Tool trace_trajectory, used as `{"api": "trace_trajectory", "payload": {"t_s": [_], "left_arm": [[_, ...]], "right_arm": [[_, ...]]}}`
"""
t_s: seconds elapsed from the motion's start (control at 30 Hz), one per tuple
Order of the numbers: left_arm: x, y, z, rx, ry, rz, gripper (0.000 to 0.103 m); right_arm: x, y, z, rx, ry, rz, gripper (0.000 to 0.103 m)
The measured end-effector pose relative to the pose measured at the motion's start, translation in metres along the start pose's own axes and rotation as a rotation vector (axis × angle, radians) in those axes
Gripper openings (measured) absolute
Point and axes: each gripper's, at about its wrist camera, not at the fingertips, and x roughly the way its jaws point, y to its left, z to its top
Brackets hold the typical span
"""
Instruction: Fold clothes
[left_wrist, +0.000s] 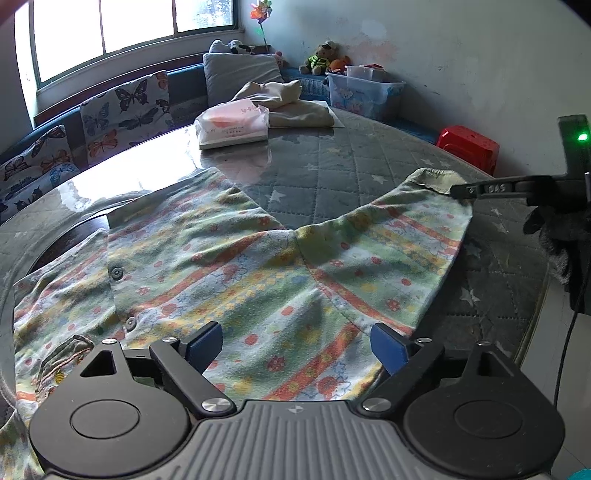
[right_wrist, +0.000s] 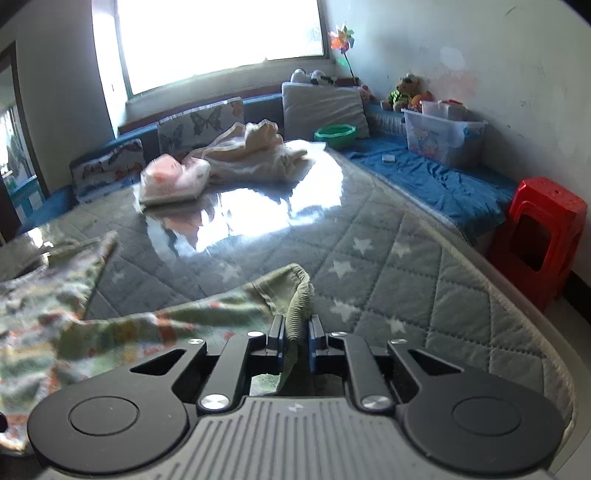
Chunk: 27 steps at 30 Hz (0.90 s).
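**A:** So where are we at? The patterned shirt (left_wrist: 236, 266) is spread face-up over the quilted star table (left_wrist: 354, 162), button placket round 9 o'clock in the left wrist view, one sleeve reaching out toward 2 o'clock. Our right gripper (right_wrist: 296, 334) has its jaws pinched narrow on the green ribbed cuff (right_wrist: 295, 317) of that sleeve. You can see it from the other side too, nipping the cuff's edge out at 2 o'clock. Our left gripper (left_wrist: 297, 345) is spread wide, nothing between its blue pads (left_wrist: 388, 349), hovering low over the hem at 6 o'clock.

**B:** Yeah, so we reckon the sleeve is the bit in hand. Can't tell if we're laying it out flat or bringing it in across the body, the pictures fit either.

**A:** Agreed. Whichever it is, we'd keep the cuff low to the table so the sleeve doesn't balloon or twist. The grip's only on the ribbed edge, so any jerk could pull it free.

**B:** And the cloth looks soft and a bit rumpled near the armpit seam. We'd use the left one to pin the body down around 6 o'clock, otherwise the whole shirt slides on that glossy top.

**A:** Good call. Also mind the tissue pack (left_wrist: 232, 127) and the cream clothes (left_wrist: 291, 103) up at 12 o'clock. They're well apart from the shirt, but we don't want to shove it that way.

**B:** Slow and flat, then.
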Motion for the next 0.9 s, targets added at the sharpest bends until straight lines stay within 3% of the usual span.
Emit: {"api": "trace_trajectory", "payload": {"t_s": [0.13, 0.43, 0.7, 0.9], "left_arm": [[-0.007, 0.012, -0.001, -0.03, -0.017, 0.015, 0.089], [-0.033, 0.051, -0.013, -0.118, -0.068, 0.07, 0.09], [-0.063, 0.1, -0.039, -0.236, -0.114, 0.134, 0.091], [-0.083, 0.131, -0.064, -0.317, -0.133, 0.176, 0.091]], "right_arm": [[-0.013, 0.01, 0.01, -0.001, -0.032, 0.052, 0.01], [-0.06, 0.069, 0.038, -0.105, -0.113, 0.277, 0.008], [-0.084, 0.158, 0.048, -0.233, -0.108, 0.496, 0.008], [-0.07, 0.222, 0.036, -0.306, -0.043, 0.607, 0.008]]}}
